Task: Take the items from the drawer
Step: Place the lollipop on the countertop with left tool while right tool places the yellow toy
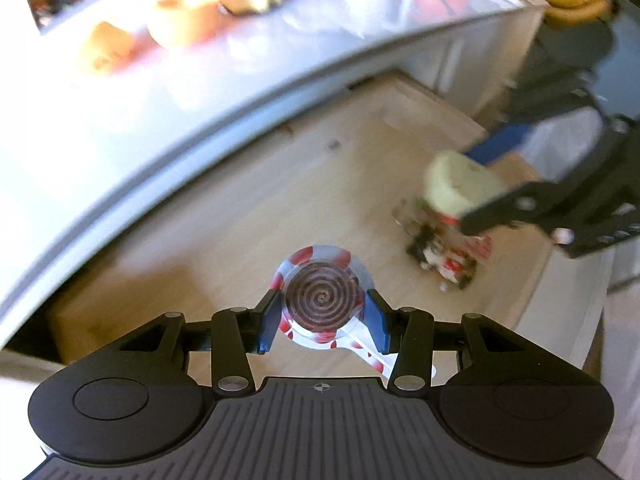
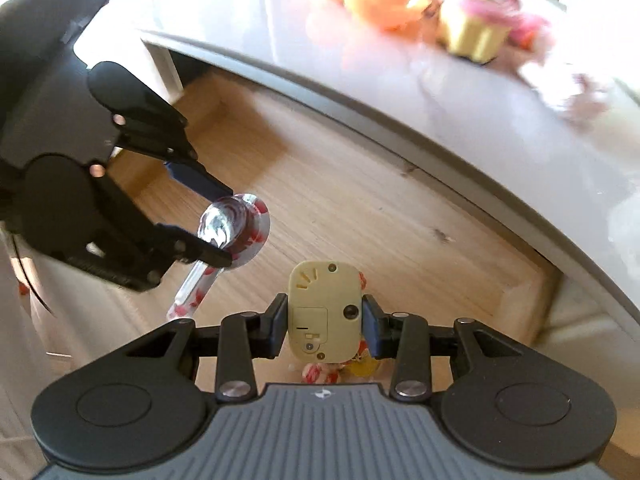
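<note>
A round lollipop-shaped toy (image 1: 322, 298) with a brown spiral centre, a red-and-white rim and a clear stick sits between the blue pads of my left gripper (image 1: 323, 306), which is shut on it above the open wooden drawer (image 1: 224, 216). My right gripper (image 2: 325, 314) is shut on a cream plastic box (image 2: 322, 312) with red, white and yellow parts behind it. In the left wrist view this cream box (image 1: 448, 184) hangs at the right in the right gripper (image 1: 480, 184), over the drawer floor. The right wrist view shows the left gripper (image 2: 224, 226) with the lollipop toy (image 2: 240, 224) at the left.
The drawer's pale wood floor (image 2: 360, 208) lies bare below both grippers. Above it runs a white countertop (image 1: 168, 92) with blurred orange things (image 1: 188, 16) and a pink-topped cupcake toy (image 2: 476, 32). White cabinet fronts (image 1: 472, 64) stand at the drawer's side.
</note>
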Demonstrator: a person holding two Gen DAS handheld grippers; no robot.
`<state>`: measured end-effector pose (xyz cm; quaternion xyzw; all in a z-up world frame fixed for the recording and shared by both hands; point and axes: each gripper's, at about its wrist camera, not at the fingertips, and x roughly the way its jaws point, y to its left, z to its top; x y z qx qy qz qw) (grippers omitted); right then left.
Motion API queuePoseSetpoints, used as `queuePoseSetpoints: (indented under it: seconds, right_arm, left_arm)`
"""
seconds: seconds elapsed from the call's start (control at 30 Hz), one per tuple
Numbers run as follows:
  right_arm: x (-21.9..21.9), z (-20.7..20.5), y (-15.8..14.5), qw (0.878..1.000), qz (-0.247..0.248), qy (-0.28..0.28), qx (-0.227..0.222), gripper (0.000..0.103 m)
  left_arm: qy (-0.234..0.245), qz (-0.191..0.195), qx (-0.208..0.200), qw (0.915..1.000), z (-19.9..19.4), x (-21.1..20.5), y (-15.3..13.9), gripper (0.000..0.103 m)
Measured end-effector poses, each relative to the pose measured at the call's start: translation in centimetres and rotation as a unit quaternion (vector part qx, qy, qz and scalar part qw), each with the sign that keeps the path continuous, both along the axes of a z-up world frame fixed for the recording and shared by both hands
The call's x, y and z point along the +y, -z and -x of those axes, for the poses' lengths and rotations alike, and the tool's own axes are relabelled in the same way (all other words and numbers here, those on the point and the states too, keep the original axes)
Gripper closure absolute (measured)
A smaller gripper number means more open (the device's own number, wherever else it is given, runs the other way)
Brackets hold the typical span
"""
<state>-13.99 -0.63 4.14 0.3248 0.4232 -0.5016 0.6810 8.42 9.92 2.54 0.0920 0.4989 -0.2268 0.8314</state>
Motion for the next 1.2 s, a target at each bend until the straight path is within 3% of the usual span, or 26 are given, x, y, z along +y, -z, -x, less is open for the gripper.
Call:
queuePoseSetpoints:
  seconds: [0.1, 0.2, 0.27, 0.3, 0.4, 0.5, 0.57, 0.67, 0.77, 0.9, 0.93, 1.1, 1.2]
  right_arm:
    - [2.9, 1.1, -1.1, 0.999, 0.023, 0.025, -0.019, 0.066]
    - [4.9, 3.2, -2.3, 0.997, 0.044, 0.047, -0.031, 0.065]
    - [5.0, 4.3, -2.3, 0.996, 0.057, 0.060, -0.041, 0.065]
    - [5.3, 5.0, -3.1, 0.994, 0.066, 0.064, -0.051, 0.066]
    - [5.4, 6.6, -7.4, 0.985, 0.132, 0.074, -0.084, 0.066]
    - [4.7, 8.3, -12.2, 0.967, 0.218, 0.096, -0.092, 0.066]
    - [3.3, 9.3, -14.6, 0.953, 0.271, 0.107, -0.078, 0.066]
    - [-0.1, 10.6, -15.4, 0.945, 0.299, 0.122, -0.052, 0.066]
    - [-3.9, 11.5, -13.0, 0.950, 0.288, 0.114, -0.038, 0.066]
    - [-8.6, 12.3, -6.7, 0.962, 0.238, 0.129, -0.037, 0.066]
    - [-9.4, 12.7, -5.5, 0.963, 0.227, 0.139, -0.045, 0.066]
    - [-12.0, 11.6, -4.2, 0.967, 0.205, 0.146, -0.048, 0.065]
    - [-12.5, 11.0, -4.4, 0.968, 0.201, 0.143, -0.047, 0.065]
  left_arm:
    - [-0.036, 0.009, -0.016, 0.9992, 0.3, -2.5, -1.6, 0.053]
    - [-0.060, 0.010, -0.041, 0.9973, 2.3, -1.8, -2.9, 0.053]
    - [-0.078, 0.045, -0.059, 0.9942, 4.3, -1.5, -4.9, 0.053]
    - [-0.089, 0.067, -0.070, 0.9913, 0.7, -1.5, -7.3, 0.053]
    - [-0.145, 0.109, -0.140, 0.9733, 1.8, 2.2, -12.1, 0.053]
    - [-0.223, 0.126, -0.221, 0.9411, -0.6, 5.7, -17.2, 0.053]
    - [-0.260, 0.131, -0.237, 0.9267, -4.2, 6.8, -17.1, 0.053]
    - [-0.303, 0.108, -0.238, 0.9164, -7.5, 8.5, -16.1, 0.053]
    - [-0.304, 0.090, -0.216, 0.9234, -10.5, 8.9, -13.9, 0.053]
    - [-0.327, 0.122, -0.189, 0.9178, -10.8, 11.6, -11.9, 0.052]
    - [-0.329, 0.124, -0.173, 0.9202, -11.7, 11.1, -10.5, 0.052]
    - [-0.285, 0.092, -0.159, 0.9408, -12.8, 9.7, -9.5, 0.054]
    - [-0.263, 0.071, -0.174, 0.9464, -12.9, 8.5, -9.7, 0.054]
